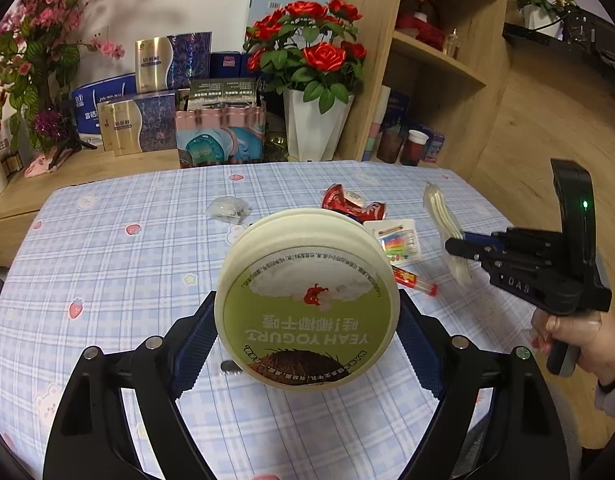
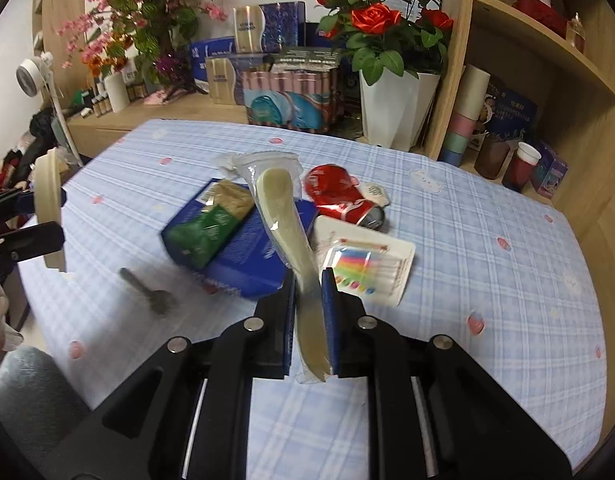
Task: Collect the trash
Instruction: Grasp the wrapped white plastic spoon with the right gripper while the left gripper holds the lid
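Nearest, w/ both views read outward. We see the left gripper point(image 1: 307, 320) clamped wide on the yogurt tub lid point(image 1: 307, 300), its blue pads pressing the rim at 9 and 3 o'clock; the lid is off the table, tilted, label toward the lens. We see the right gripper point(image 2: 309, 300) clenched tight on the wrapped plastic spoon point(image 2: 285, 224), handle pinched between the pads, bowl pointing to 12 o'clock and clear of the cloth; the wrap looks thin and slippery, so we judge the grip light. In the left view the same gripper sits at 3 o'clock in a person's hand point(image 1: 567, 336).

Mid-field, still on the tablecloth point(image 2: 487, 208): candle pack point(image 2: 367, 264) just beside the right fingers at 1 o'clock; blue box point(image 2: 243, 256) at 11 o'clock w/ a green snack packet point(image 2: 211, 220) on top; a small grey item point(image 2: 151, 292) at 9 o'clock, too blurred to name. Farther, the crushed red can point(image 2: 343, 196) at 12 o'clock.

Step in hand, as we judge: pick done on both sides, items lifted, carry phase. No bin is in view, so the next move calls for finding the receptacle, keeping both grips closed en route, then returning for the can, pack and packet.
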### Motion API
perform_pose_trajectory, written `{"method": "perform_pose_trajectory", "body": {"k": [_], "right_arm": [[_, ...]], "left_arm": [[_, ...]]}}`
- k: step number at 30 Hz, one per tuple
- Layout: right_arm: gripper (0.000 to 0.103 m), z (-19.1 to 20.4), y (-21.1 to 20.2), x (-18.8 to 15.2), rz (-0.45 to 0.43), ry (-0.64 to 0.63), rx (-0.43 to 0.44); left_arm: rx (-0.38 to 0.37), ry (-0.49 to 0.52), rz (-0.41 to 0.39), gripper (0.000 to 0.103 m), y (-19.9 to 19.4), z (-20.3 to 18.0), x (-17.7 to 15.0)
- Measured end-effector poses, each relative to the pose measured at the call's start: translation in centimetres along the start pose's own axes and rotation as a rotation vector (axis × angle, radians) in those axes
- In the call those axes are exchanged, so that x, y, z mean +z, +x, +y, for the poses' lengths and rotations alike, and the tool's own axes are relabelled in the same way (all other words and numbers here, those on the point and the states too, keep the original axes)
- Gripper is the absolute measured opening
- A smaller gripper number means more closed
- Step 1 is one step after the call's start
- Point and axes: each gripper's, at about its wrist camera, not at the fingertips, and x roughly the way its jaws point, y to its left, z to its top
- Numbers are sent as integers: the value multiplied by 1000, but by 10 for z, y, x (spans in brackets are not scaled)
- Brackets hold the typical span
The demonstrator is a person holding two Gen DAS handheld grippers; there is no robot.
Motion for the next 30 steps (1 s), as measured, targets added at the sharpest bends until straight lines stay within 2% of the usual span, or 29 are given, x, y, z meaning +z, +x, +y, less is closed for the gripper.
{"method": "perform_pose_trajectory", "body": {"k": [18,30], "right_arm": [[17,32,-71,-71,-17,142,122],[17,53,-104,-121,40,159,199]], "left_arm": [[-13,-15,-38,82,-75,-33,-39],[-17,-18,-69,82,-118,-55,-61]]}}
